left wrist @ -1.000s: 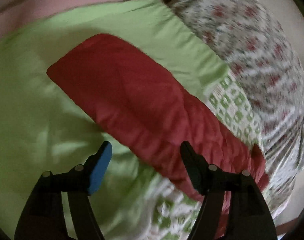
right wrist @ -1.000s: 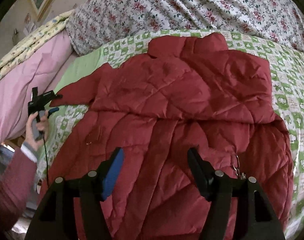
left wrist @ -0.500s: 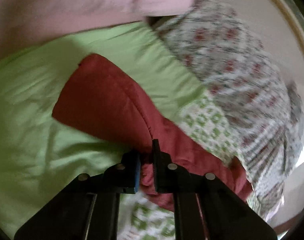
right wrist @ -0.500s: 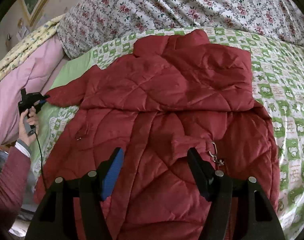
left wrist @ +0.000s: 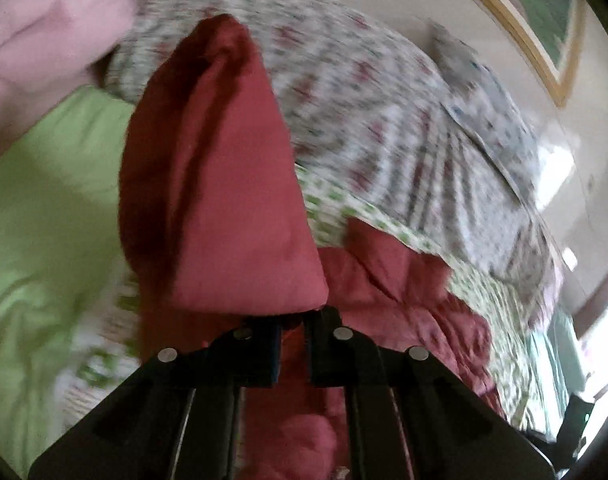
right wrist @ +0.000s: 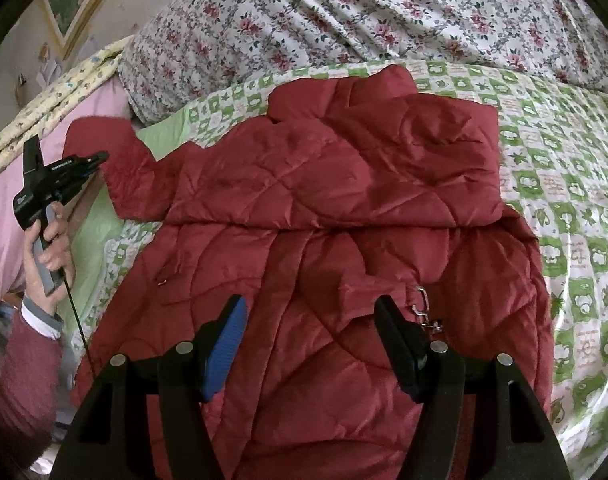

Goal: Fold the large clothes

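Lying spread across the bed [right wrist: 563, 184], a red quilted jacket [right wrist: 335, 208] occupies the checked green-and-white cover, collar toward the floral bedding [right wrist: 383, 12] at the far side, hem toward the near edge. Item one: left tool [left wrist: 294, 322], jaws drawn together and clamped on the jacket's sleeve [left wrist: 220, 184], which stands lifted off the cover and points away from the tool. In the right wrist view the same sleeve [right wrist: 104, 152] extends toward the bed's left edge, where the hand [right wrist: 50, 248] holds that tool [right wrist: 92, 158]. Item two: right tool [right wrist: 311, 340], jaws apart and holding nothing, poised over the lower body of the jacket, with a metal zipper pull [right wrist: 421, 308] just beside its right finger. Long axis of the sleeve runs crosswise to the jacket body; judged from this, the left tool is the nearer and the sleeve needs carrying inward over the torso. White lettering on the left tool's body is too small to read; no other labels visible.
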Tool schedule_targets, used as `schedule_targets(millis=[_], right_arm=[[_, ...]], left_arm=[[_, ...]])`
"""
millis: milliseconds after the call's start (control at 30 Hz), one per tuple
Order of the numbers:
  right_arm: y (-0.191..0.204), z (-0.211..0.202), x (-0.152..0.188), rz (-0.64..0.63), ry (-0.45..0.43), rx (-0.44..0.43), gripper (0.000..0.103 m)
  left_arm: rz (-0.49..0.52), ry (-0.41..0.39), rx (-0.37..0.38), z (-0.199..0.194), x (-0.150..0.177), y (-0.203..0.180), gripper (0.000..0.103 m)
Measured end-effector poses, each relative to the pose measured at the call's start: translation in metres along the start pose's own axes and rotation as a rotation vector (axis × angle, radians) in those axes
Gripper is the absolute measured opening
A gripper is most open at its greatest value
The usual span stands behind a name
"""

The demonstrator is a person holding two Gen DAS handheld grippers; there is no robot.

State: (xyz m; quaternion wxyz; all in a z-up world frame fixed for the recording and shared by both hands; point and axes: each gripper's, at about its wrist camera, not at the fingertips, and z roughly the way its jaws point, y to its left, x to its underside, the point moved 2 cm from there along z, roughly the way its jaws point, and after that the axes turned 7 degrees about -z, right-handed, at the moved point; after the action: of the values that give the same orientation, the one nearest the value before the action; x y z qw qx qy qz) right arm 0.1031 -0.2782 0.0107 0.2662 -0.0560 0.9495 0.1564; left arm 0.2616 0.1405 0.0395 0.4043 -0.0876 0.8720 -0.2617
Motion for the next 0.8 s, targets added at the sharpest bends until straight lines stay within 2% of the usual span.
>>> schedule_targets(millis=[333,800], right_arm=[[-0.028,-0.010,-0.004,0.065,-0.040,-0.006,0.068],[-0.074,-0.019,-0.017,0.193,-0.094,-0.063,0.068]], left_arm=[[0.170,0.103,0.071,0.031,0.045,-0.093,0.007],[0.325,0.246,0.116,0.085,0.111,-0.178,0.007]])
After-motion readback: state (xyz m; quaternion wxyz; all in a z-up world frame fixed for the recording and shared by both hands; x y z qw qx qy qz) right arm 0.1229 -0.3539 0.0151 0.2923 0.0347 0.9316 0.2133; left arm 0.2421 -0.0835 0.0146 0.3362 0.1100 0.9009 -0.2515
